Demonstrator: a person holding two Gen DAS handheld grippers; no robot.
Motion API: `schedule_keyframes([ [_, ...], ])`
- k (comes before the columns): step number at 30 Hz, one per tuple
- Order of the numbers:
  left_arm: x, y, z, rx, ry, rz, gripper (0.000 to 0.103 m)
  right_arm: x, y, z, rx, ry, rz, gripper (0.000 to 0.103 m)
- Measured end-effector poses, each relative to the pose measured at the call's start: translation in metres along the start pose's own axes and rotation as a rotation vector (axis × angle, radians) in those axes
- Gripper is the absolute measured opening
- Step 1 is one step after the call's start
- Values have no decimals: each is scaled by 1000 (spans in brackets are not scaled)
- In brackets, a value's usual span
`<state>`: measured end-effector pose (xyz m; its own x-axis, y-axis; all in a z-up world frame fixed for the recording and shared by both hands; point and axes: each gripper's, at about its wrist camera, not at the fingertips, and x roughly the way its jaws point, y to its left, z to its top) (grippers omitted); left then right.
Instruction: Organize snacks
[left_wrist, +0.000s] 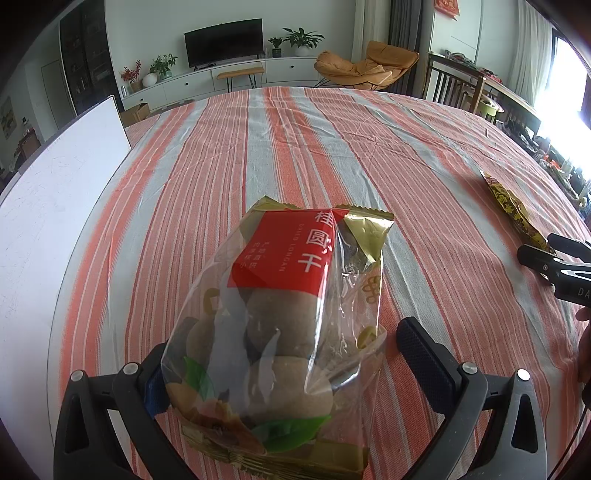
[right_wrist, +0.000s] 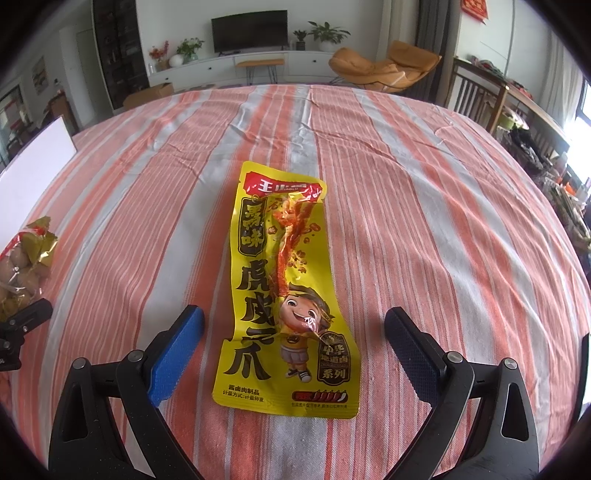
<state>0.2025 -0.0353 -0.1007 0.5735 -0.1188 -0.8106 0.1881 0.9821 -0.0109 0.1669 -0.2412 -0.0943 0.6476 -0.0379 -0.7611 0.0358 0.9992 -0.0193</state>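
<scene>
The dried longan bag (left_wrist: 280, 328), clear plastic with a red label and gold ends, lies on the striped tablecloth (left_wrist: 424, 166) between the fingers of the left gripper (left_wrist: 280, 363). That gripper's jaws stand wide, with the bag's near end in the gap; the left pad looks to be touching the plastic, the right pad stands apart, and nothing is clamped. To the right, the yellow chicken-feet packet (right_wrist: 286, 291) lies flat and lengthwise on the cloth, between the fingers of the right gripper (right_wrist: 291, 354), whose jaws are also wide apart and hold nothing. The packet touches neither pad.

What could go wrong, as I judge it: the longan bag is loose and slippery, so closing on its slack plastic alone could let the fruit slide and the bag sag or drop. The flat packet gives the fingers little height to catch, so they may skate over it or bunch the cloth instead. No bin or tray shows in either view, so where the snacks belong cannot be told.

Counted: two snack packs, two grippers, one white board (left_wrist: 62, 192) standing at the far left edge of the table.
</scene>
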Motion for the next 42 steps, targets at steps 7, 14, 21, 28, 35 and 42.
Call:
schedule_keyframes([
  [7,0,0,0,0,0,0,103,0,0,0,0,-1,0,99],
  [14,1,0,1,0,0,0,103,-1,-5,-1,11,-1,-7,99],
  [21,0,0,0,0,-1,1,103,-1,-5,-2,11,-2,-9,99],
  [28,0,0,0,0,-2,3,103,-1,-5,-2,12,-2,-9,99],
  [35,0,0,0,0,-2,3,103,-2,-5,-2,13,-3,-10,99],
  [42,0,0,0,0,-2,3,103,-1,-5,-2,13,-3,-10,99],
])
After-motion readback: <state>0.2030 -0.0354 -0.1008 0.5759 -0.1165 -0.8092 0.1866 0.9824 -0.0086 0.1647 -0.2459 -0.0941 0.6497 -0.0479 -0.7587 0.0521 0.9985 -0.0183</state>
